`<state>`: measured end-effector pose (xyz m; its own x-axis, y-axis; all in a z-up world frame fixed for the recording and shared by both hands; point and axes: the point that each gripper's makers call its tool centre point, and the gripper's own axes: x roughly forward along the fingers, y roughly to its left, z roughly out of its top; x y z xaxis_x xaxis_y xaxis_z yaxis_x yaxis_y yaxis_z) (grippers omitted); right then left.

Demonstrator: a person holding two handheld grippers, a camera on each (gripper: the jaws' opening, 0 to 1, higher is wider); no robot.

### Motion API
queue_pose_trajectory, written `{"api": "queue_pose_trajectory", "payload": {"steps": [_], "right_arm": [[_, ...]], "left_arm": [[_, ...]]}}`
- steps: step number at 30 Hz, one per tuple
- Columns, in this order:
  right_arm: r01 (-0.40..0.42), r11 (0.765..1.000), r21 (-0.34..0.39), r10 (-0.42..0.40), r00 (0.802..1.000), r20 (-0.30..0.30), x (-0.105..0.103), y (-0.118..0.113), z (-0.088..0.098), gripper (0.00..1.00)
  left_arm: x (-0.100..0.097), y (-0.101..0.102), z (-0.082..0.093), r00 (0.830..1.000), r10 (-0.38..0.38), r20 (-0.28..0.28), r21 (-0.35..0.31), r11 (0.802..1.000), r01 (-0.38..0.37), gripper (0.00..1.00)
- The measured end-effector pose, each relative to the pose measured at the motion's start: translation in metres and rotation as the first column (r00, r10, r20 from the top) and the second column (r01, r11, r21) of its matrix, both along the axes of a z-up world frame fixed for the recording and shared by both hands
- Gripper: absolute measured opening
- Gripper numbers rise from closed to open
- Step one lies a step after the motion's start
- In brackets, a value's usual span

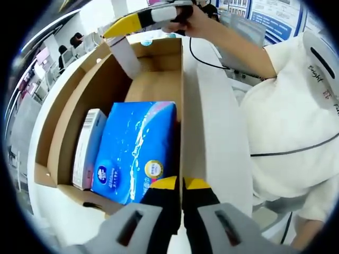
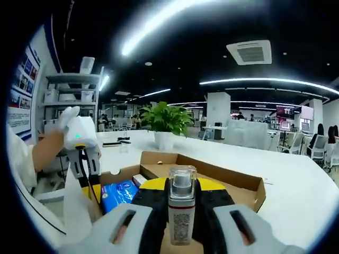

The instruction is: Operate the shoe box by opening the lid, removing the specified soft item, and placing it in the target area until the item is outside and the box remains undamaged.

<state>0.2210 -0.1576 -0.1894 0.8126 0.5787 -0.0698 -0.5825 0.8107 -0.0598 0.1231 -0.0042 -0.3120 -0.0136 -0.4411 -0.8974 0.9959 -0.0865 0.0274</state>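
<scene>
An open cardboard shoe box [image 1: 63, 143] lies below me with its white lid [image 1: 212, 132] swung up to the right. Inside lie a soft blue tissue pack [image 1: 135, 151] and a small white carton [image 1: 87, 148]. My left gripper [image 1: 181, 185] is shut on the thin edge of the lid. My right gripper [image 2: 181, 185] is shut on a small bottle [image 2: 181, 211] with a clear cap and hangs over the box [image 2: 233, 180], above the blue pack [image 2: 117, 193]. The right gripper [image 1: 127, 24] and the bottle [image 1: 125, 57] also appear at the box's far end. The left gripper [image 2: 90, 188] stands at the lid.
The box rests on a white table [image 2: 296, 180]. A potted plant [image 2: 165, 124] stands farther back on it. The person in a white shirt [image 1: 291, 106] stands close on the lid's side, with a cable running across the table edge.
</scene>
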Motion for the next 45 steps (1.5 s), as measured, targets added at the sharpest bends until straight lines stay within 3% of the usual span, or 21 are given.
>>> {"api": "queue_pose_trajectory", "payload": {"steps": [3,10,12,14,15,16,20,27,32,36,40,43,45], "right_arm": [[0.056,0.997,-0.055,-0.051,0.995,0.081,0.001,-0.008,0.006,0.18],[0.033,0.999,-0.032,-0.031,0.998,0.057,-0.004,-0.006,0.006,0.18],[0.025,1.0,-0.014,-0.024,0.997,0.07,-0.007,-0.005,0.008,0.18],[-0.045,0.999,0.013,0.043,0.994,0.105,-0.016,0.004,0.014,0.18],[-0.051,0.996,0.077,0.041,0.991,0.129,-0.019,0.004,0.022,0.18],[-0.05,0.995,0.09,0.037,0.989,0.143,-0.022,0.001,0.025,0.18],[0.009,0.997,0.073,-0.019,0.99,0.14,-0.022,-0.009,0.027,0.18],[-0.002,0.996,0.089,-0.013,0.986,0.165,-0.033,-0.014,0.038,0.18],[-0.012,0.998,0.063,0.0,0.981,0.195,-0.044,-0.014,0.046,0.18],[-0.034,0.998,0.057,0.021,0.976,0.216,-0.054,-0.013,0.06,0.18],[-0.004,0.999,0.052,-0.008,0.972,0.234,-0.064,-0.018,0.082,0.18],[0.005,0.999,0.041,-0.014,0.973,0.232,-0.066,-0.019,0.087,0.18],[-0.033,0.998,0.047,0.022,0.973,0.231,-0.068,-0.016,0.087,0.18]], "left_arm": [[0.0,0.0,0.0,1.0,0.0,-0.002,0.0,1.0,0.0,0.01],[0.001,0.0,0.0,1.0,-0.001,0.003,-0.003,1.0,0.001,0.01],[0.001,0.0,0.0,1.0,-0.003,0.005,-0.005,1.0,0.003,0.01],[0.001,0.0,0.0,1.0,-0.003,0.004,-0.004,1.0,0.003,0.01],[0.0,0.0,0.0,1.0,-0.003,0.003,-0.004,1.0,0.003,0.01],[0.0,0.0,0.0,1.0,-0.003,0.003,-0.004,1.0,0.003,0.01],[-0.005,-0.001,-0.001,1.0,-0.005,0.008,-0.006,1.0,0.005,0.01],[-0.003,-0.001,-0.001,1.0,-0.004,0.009,-0.006,1.0,0.004,0.01],[0.001,0.0,0.0,1.0,-0.005,0.009,-0.006,1.0,0.005,0.01],[0.003,0.0,0.001,1.0,-0.004,0.006,-0.005,1.0,0.004,0.01],[0.004,0.001,0.001,1.0,-0.005,0.011,-0.007,1.0,0.005,0.01],[0.005,0.001,0.001,1.0,-0.003,0.009,-0.006,1.0,0.003,0.01],[0.005,0.001,0.001,1.0,-0.004,0.009,-0.006,1.0,0.004,0.01]]}}
